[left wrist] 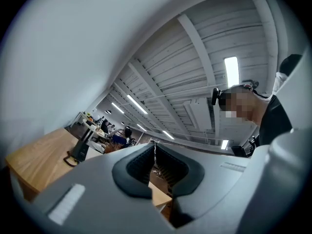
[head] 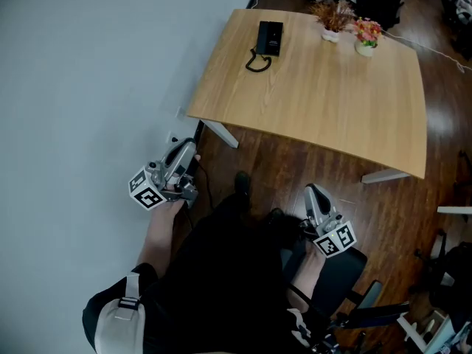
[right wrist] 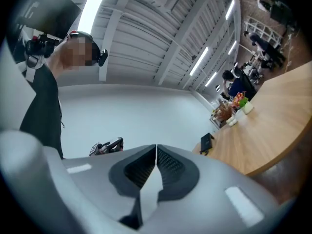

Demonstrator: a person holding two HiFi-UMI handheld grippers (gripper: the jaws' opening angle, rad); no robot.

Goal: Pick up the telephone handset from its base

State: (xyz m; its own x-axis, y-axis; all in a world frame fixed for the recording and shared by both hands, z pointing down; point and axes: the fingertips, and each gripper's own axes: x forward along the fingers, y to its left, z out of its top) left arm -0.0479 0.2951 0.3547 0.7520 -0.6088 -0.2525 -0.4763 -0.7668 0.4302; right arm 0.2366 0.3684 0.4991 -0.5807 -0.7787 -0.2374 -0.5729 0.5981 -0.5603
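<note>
Light wood table (head: 317, 102) with a curved near edge and white legs (head: 220, 133), standing on a dark wood floor (head: 287, 161). Everything on it sits toward the far side: a black telephone (head: 269, 38) near the left corner, its cord (head: 257, 63) curled on the tabletop just beside it, and two small white flower pots (head: 366, 35) close together further right.

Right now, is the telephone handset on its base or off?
Apparently on its base: the telephone shows as one black block on the table, only its cord beside it.
</note>
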